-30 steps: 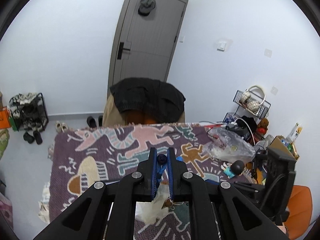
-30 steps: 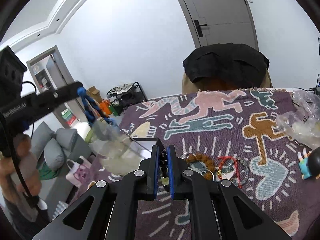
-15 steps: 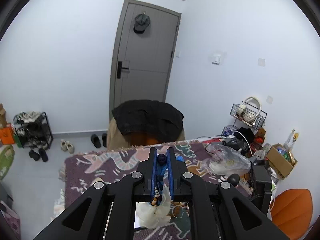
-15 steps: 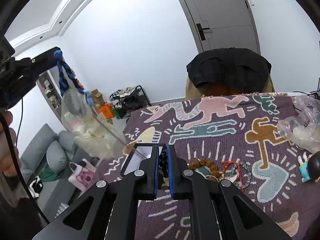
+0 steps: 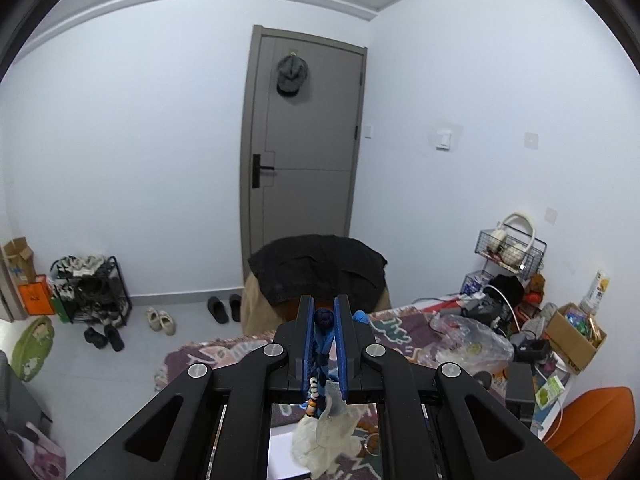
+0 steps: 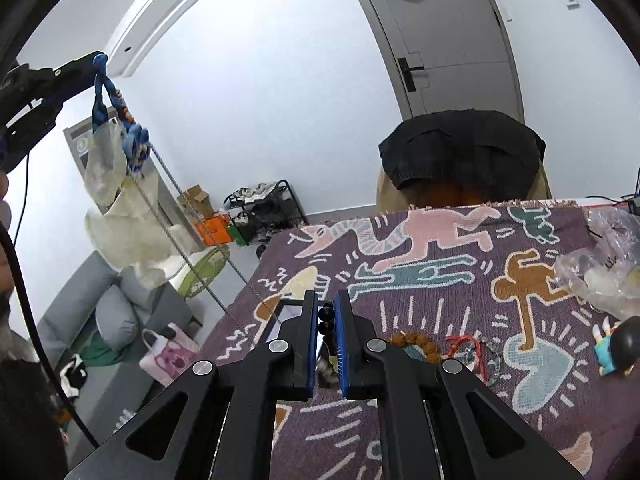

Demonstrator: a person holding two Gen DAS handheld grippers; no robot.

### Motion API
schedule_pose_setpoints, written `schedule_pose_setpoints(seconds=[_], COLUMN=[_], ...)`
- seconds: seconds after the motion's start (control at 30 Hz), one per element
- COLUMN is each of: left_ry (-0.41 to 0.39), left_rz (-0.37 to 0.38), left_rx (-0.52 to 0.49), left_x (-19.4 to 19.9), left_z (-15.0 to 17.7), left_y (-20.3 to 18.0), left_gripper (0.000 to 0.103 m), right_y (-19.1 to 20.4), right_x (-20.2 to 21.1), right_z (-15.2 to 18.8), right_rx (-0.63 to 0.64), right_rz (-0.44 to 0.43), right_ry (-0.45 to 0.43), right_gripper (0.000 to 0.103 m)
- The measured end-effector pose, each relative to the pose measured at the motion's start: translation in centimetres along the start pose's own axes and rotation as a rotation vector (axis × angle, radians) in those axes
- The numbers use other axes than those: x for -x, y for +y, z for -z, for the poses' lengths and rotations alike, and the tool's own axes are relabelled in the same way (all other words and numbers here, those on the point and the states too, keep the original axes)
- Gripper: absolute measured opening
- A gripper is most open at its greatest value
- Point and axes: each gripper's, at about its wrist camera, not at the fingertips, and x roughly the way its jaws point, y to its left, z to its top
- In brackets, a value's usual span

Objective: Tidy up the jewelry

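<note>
1. Left hand-held gripper (image 5: 323, 334): jaws closed on the blue cord (image 5: 322, 346) of a sheer pouch (image 5: 326, 440). In the right view the pouch (image 6: 124, 216) hangs free, well above the desk (image 6: 560, 432), off its left edge.
2. Right hand-held gripper (image 6: 328, 334): jaws nearly shut on a string of dark beads (image 6: 326, 319). A thin chain (image 6: 192, 268) runs taut from the pouch down towards this gripper.
3. Judged step: separating the strand from the pouch, or feeding it in; cannot tell which.
4. To do it well:
   - pull along the chain's line, slowly
   - hold the pouch steady by the cord, so it neither swings nor spills
   - watch for the chain snagging on the tassels (image 6: 136, 148)
   - keep the strand over the desk, so a slip lands on the rug (image 6: 440, 272).
5. Other jewelry: brown bead bracelet (image 6: 416, 342) and red bracelet (image 6: 466, 350) lie on the rug, just right of the right gripper.
6. Writing: none legible. The orange bag (image 6: 214, 230) on the floor has a dark mark, too small to read.
</note>
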Motion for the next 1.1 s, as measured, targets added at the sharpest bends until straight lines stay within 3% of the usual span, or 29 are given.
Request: schedule_pose_setpoints(seconds=[0.33,1.1], left_ry=[-0.042,0.011], left_rz=[-0.059,-0.07], left_rx=[-0.025,0.023], left_x=[1.9,-1.1], left_z=[-3.2,-2.4], left_y=[0.3,2.2], left_gripper=[0.01,0.01], right_y=[0.0,0.1], right_x=[-0.3,-1.6], right_z=[0.1,0.5], right_rx=[-0.004,-0.004], right_rz=[-0.008,-0.015], right_ry=[0.003,0.027], right_gripper=[0.01,0.01])
